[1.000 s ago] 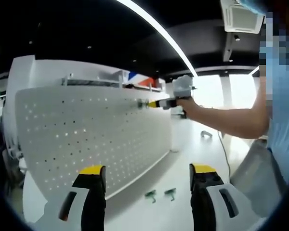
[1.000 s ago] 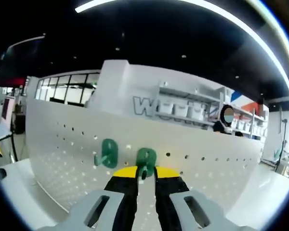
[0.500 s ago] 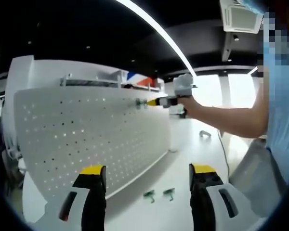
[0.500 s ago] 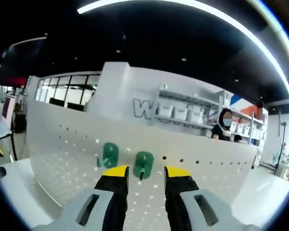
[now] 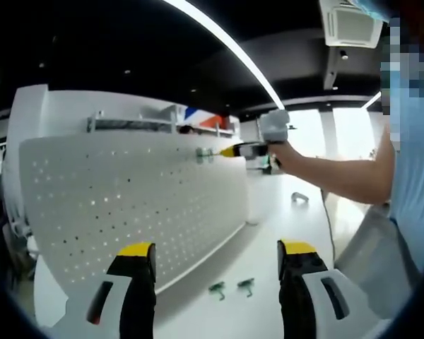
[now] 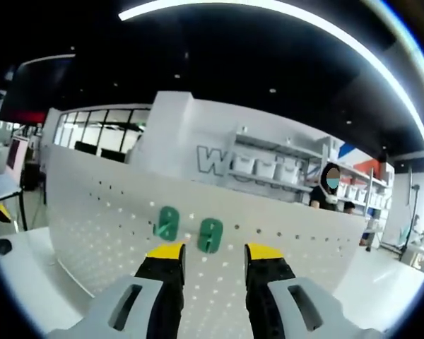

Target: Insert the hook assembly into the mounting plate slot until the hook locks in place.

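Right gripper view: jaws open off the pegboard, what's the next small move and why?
Probably bring the right gripper down to the two loose green plastic hooks on the white table. Its jaws stand open and empty, apart from the two green hooks that appear seated on the white perforated mounting plate.

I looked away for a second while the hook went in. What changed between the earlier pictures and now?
The right tongs were shut on the second green hook against the pegboard; they have opened, let it go and drawn back. That hook now hangs beside the first green hook. The left tongs stayed open and idle, and two loose hooks stayed on the table.
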Action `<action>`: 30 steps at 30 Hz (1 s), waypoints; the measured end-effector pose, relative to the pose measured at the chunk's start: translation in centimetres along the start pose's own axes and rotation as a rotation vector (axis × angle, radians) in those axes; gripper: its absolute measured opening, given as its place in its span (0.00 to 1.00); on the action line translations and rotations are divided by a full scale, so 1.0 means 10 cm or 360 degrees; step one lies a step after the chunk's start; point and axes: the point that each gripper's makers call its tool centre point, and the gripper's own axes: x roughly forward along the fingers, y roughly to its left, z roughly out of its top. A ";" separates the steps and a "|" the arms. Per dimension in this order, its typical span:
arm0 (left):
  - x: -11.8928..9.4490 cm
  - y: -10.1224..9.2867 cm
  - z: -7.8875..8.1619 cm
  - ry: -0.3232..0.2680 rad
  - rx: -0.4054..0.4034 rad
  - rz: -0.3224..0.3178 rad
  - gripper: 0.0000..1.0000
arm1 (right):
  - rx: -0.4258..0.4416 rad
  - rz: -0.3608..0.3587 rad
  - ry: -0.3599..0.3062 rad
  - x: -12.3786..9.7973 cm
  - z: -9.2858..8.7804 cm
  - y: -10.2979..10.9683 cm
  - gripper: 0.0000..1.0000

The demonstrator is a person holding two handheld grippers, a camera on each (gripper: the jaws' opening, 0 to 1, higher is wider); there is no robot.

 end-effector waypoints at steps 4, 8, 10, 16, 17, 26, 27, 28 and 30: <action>-0.02 0.00 0.02 -0.0004 0.0008 0.0006 0.71 | 0.0000 0.0006 0.0002 -0.07 -0.01 0.01 0.33; -0.04 -0.02 0.02 -0.0008 0.0011 0.0013 0.71 | -0.0005 0.0019 0.0014 -0.15 -0.06 0.06 0.33; -0.06 -0.03 0.03 -0.0015 0.0012 0.0014 0.71 | -0.0014 0.0031 0.0025 -0.19 -0.09 0.09 0.33; -0.09 -0.06 0.03 -0.0016 0.0016 0.0019 0.71 | -0.0016 0.0064 0.0052 -0.32 -0.19 0.20 0.33; -0.09 -0.06 0.03 -0.0016 0.0015 0.0019 0.71 | -0.0016 0.0068 0.0056 -0.35 -0.21 0.22 0.33; -0.12 -0.11 -0.02 -0.0006 -0.0003 0.0026 0.70 | -0.0029 0.0143 0.0103 -0.48 -0.36 0.38 0.33; -0.12 -0.11 -0.03 -0.0005 -0.0004 0.0026 0.70 | -0.0029 0.0147 0.0104 -0.49 -0.36 0.39 0.33; -0.12 -0.11 -0.03 -0.0005 -0.0007 0.0027 0.70 | -0.0027 0.0154 0.0108 -0.50 -0.37 0.40 0.33; -0.11 -0.10 -0.06 0.0002 -0.0007 0.0026 0.70 | -0.0033 0.0162 0.0114 -0.52 -0.39 0.42 0.33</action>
